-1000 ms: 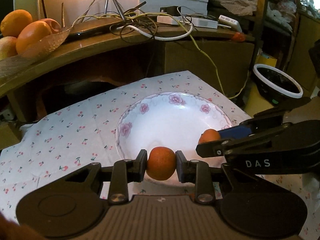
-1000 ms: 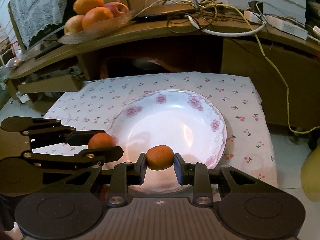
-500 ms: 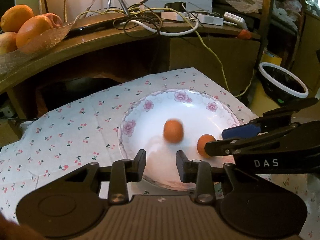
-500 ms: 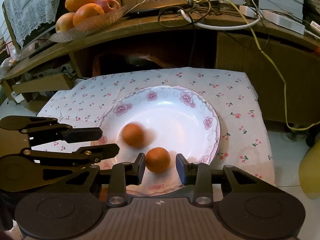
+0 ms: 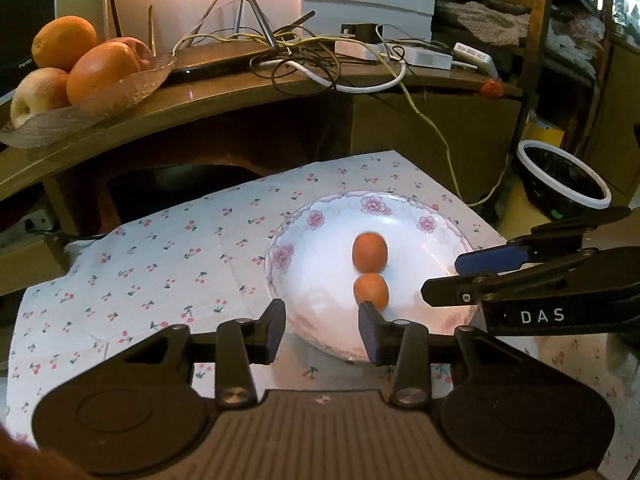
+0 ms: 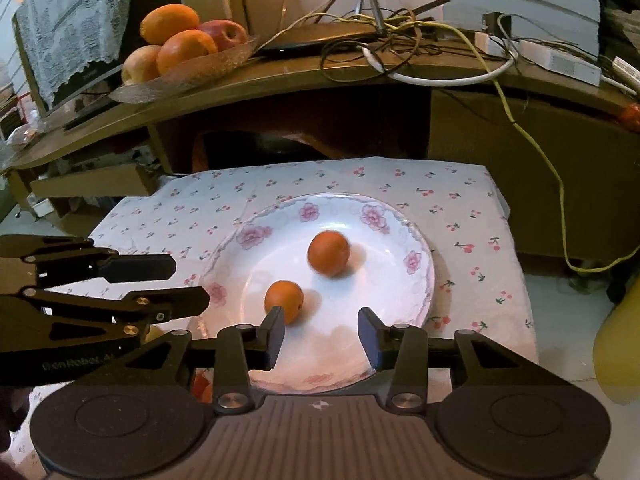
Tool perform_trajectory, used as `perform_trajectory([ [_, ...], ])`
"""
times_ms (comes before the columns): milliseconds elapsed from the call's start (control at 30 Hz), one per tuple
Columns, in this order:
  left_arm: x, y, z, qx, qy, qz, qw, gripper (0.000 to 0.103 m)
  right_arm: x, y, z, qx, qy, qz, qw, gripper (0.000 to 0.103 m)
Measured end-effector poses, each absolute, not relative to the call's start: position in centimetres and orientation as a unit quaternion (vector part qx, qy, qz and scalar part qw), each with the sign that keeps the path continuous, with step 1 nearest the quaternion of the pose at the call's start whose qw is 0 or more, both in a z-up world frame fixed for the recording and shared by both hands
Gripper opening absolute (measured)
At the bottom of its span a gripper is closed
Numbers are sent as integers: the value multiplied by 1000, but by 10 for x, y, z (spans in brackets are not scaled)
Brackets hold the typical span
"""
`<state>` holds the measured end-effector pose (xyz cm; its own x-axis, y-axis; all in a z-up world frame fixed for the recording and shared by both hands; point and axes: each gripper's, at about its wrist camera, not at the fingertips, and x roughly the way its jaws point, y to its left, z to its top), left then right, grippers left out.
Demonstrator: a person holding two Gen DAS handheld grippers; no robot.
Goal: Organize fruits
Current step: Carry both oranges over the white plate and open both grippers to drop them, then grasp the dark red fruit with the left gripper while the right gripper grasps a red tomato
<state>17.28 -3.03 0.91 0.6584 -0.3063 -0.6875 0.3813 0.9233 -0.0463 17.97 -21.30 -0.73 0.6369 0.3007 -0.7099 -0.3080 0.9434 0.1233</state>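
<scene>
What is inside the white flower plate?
Two small oranges, one nearer and one farther, lie in the plate, apart from each other. The right gripper covers the plate's near edge, so anything there stays hidden.

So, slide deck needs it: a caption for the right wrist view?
Both grippers, right and left, open over a floral plate holding two small oranges.
</scene>
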Motion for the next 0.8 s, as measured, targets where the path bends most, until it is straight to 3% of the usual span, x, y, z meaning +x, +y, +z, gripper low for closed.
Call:
perform_trajectory([
  [800,87,65,9,45,379,-122,916,46,116,-155,-13,-30,420,257,870,45],
])
